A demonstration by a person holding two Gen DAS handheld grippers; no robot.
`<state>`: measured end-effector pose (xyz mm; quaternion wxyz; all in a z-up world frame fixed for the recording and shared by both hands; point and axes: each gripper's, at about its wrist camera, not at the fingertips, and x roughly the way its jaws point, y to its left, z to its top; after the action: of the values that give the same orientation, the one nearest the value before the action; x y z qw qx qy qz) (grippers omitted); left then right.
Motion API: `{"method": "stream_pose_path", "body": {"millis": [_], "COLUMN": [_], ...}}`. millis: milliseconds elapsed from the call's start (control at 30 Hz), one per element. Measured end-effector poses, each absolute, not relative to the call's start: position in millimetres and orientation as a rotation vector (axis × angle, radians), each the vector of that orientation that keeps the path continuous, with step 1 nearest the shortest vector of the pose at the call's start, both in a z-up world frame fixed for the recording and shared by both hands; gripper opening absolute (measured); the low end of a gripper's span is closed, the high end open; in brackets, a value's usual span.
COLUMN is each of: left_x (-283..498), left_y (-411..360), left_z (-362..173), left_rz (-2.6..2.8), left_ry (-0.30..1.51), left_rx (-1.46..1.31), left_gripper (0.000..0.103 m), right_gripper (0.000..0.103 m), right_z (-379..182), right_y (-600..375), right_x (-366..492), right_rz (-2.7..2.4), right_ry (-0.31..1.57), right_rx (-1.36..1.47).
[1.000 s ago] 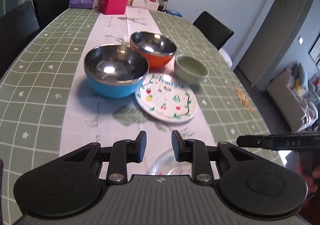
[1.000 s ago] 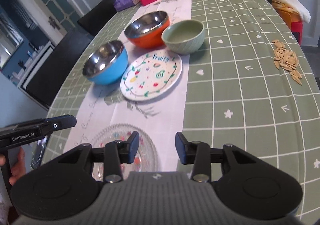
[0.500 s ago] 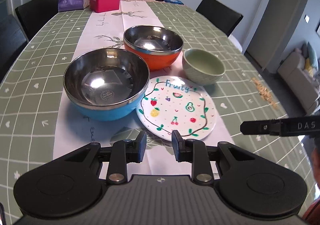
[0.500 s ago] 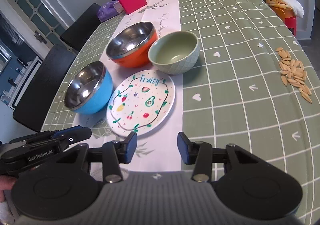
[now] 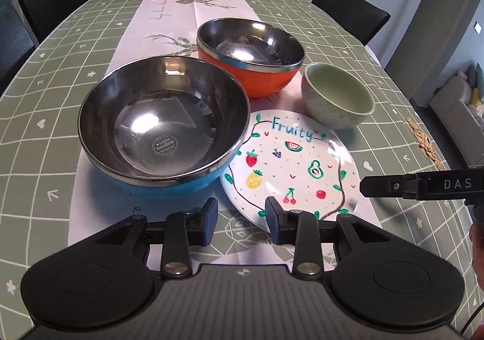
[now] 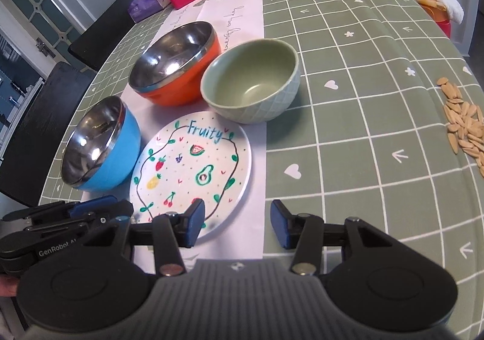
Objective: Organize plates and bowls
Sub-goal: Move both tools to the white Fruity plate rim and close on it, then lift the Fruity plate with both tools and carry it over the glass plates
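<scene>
We hold the left gripper [image 5: 241, 220] with its jaws opening and nothing between them, just short of the blue bowl [image 5: 163, 122] and the near rim of the Fruity plate [image 5: 290, 167]. Our right gripper [image 6: 237, 226] is opening too, also empty, its left finger over that plate's near edge. Beyond stand the orange bowl [image 6: 178, 64] and the green bowl [image 6: 251, 83] on the checked tablecloth [image 6: 363, 67], the blue bowl touching the plate's left side.

Left hand-held gripper [image 5: 241, 220] angled down, jaws opening, empty. Right hand-held gripper [image 6: 237, 223] likewise, jaws opening, empty.
</scene>
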<state>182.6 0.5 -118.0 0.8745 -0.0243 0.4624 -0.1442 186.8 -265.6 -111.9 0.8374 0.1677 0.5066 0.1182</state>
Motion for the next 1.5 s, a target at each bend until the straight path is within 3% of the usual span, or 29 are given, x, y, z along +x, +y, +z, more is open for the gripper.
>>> {"method": "stream_pose_path", "body": {"millis": [133, 300, 533, 800, 1067, 1267, 1433, 1500], "left_x": [189.0, 195.9, 195.8, 195.6, 198.5, 205.5, 207.8, 206.8], "left_y": [3.3, 5.9, 8.3, 31.0, 60.7, 68.5, 67.7, 66.4], "left_z": [-123.5, -129.1, -136.1, -145.0, -160.3, -166.9, -167.9, -166.8], "left_rz": [-0.296, -0.310, -0.316, -0.328, -0.347, -0.347, -0.342, -0.325], "left_ry": [0.958, 0.938, 0.894, 0.868, 0.900, 0.919, 0.916, 0.923], "left_rx": [-0.094, -0.163, -0.227, -0.387, -0.655, -0.757, -0.752, -0.729], "left_gripper": [0.048, 0.049, 0.048, 0.033, 0.021, 0.020, 0.019, 0.011], "right_gripper": [0.053, 0.053, 0.044, 0.026, 0.026, 0.019, 0.003, 0.003], "right_z": [-118.8, -125.0, -132.3, -150.1, -174.4, -180.2, -183.1, -182.8], "right_y": [-268.1, -269.6, -274.2, -296.9, -321.8, -323.2, -324.9, -326.2], "right_x": [196.7, 206.0, 216.1, 215.2, 214.5, 214.2, 212.4, 211.7], "right_rz": [0.243, 0.259, 0.319, 0.372, 0.429, 0.437, 0.417, 0.413], "right_ry": [1.078, 1.065, 1.044, 1.036, 1.058, 1.068, 1.077, 1.079], "right_rx": [0.382, 0.418, 0.484, 0.678, 0.939, 0.990, 0.978, 0.972]}}
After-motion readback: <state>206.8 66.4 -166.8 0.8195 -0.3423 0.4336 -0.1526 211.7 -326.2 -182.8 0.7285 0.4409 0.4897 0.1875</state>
